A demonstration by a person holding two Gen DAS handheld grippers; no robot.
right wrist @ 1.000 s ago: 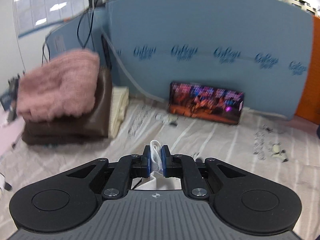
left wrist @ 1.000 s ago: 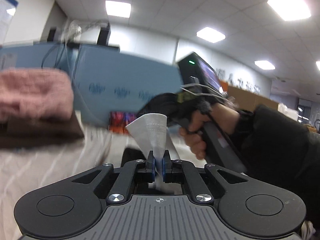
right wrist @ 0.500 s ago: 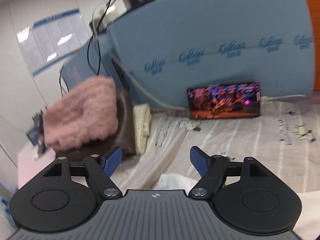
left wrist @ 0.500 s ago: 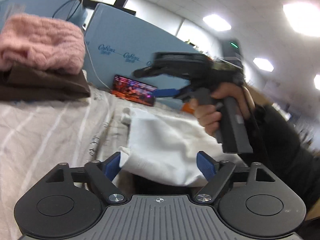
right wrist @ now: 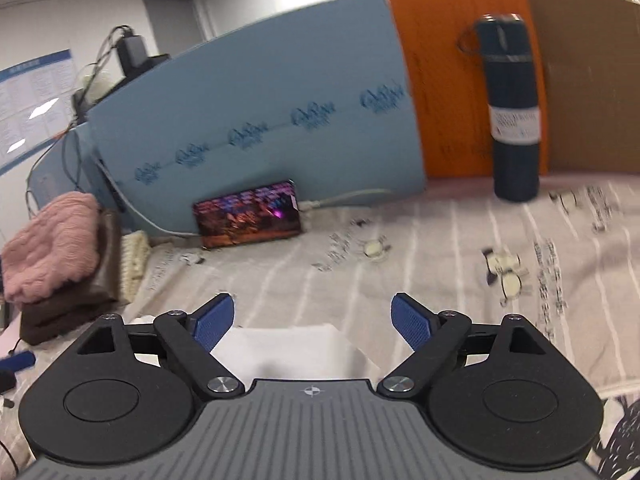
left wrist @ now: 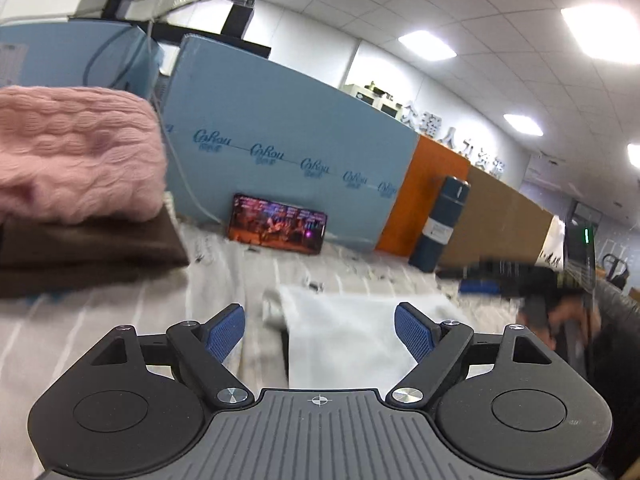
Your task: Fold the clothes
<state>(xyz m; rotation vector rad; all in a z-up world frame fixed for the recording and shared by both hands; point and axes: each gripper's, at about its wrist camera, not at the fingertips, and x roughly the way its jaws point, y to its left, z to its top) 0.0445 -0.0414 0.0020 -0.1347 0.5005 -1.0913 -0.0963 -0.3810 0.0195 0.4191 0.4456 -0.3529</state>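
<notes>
At the bed's left edge a pink sweater (left wrist: pixel 76 152) lay on brown clothes. The left gripper (left wrist: pixel 320 330) stood open above the white cloth (left wrist: pixel 352 344) mid-bed; the right gripper (right wrist: pixel 310 322) was opening, nothing between its jaws.

low wrist views, both facing phone (left wrist: pixel 277 230)

- A phone (right wrist: pixel 247 216) leans on its long edge against the blue foam board (right wrist: pixel 256 120), screen lit, with a white cable (right wrist: pixel 348 199) plugged into one end.
- A dark blue flask (right wrist: pixel 510 108) stands upright before the orange board (right wrist: pixel 444 80).
- A striped, printed sheet (right wrist: pixel 440 264) covers the table.
- Lit ceiling panels (left wrist: pixel 427 45) overhead.
</notes>
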